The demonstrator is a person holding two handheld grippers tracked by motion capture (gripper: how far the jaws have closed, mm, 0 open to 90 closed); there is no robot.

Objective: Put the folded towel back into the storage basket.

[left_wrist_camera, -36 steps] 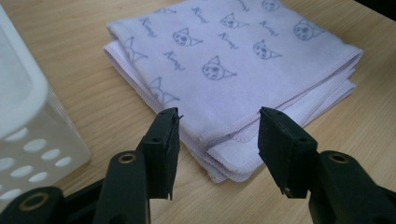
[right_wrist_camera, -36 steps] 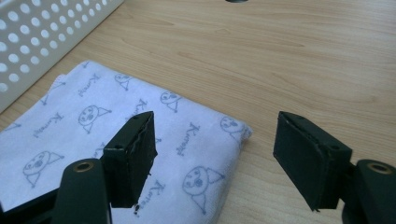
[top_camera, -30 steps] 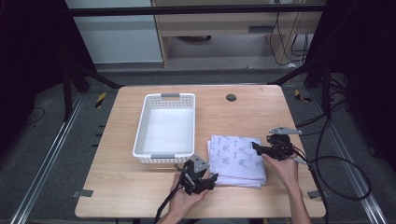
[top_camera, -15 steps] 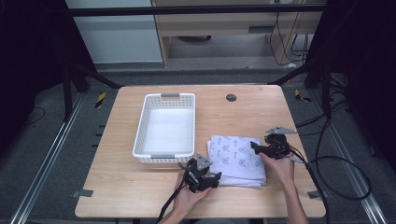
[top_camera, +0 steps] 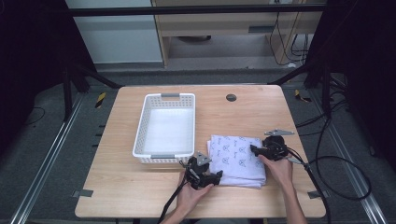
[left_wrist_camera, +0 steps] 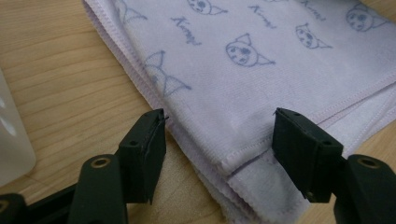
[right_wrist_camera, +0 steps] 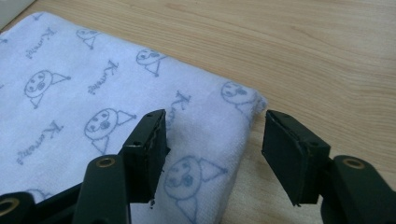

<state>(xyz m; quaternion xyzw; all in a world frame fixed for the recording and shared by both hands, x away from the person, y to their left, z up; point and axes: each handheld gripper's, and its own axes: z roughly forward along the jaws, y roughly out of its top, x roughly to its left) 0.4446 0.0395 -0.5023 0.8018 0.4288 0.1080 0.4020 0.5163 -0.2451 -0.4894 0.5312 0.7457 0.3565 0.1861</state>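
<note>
A folded pale lilac towel (top_camera: 238, 158) printed with small cat faces lies flat on the wooden table (top_camera: 130, 191), right of a white basket. My left gripper (top_camera: 215, 176) is at the towel's near left corner. In the left gripper view it stands open (left_wrist_camera: 219, 122), jaws either side of the layered corner of the towel (left_wrist_camera: 261, 56). My right gripper (top_camera: 254, 149) is at the towel's right edge. In the right gripper view it is open too (right_wrist_camera: 215, 122), one jaw over the cloth (right_wrist_camera: 93, 93), the other over bare wood beside the fold.
An empty white slotted basket (top_camera: 140, 135) stands left of the towel, close to my left gripper. A dark round grommet (top_camera: 231, 97) sits near the table's far edge. Black cables (top_camera: 336, 163) trail off the right side.
My left gripper has crept slightly right and forward onto the towel's corner. The right gripper has shifted a little left along the towel's edge. Both stay open.
</note>
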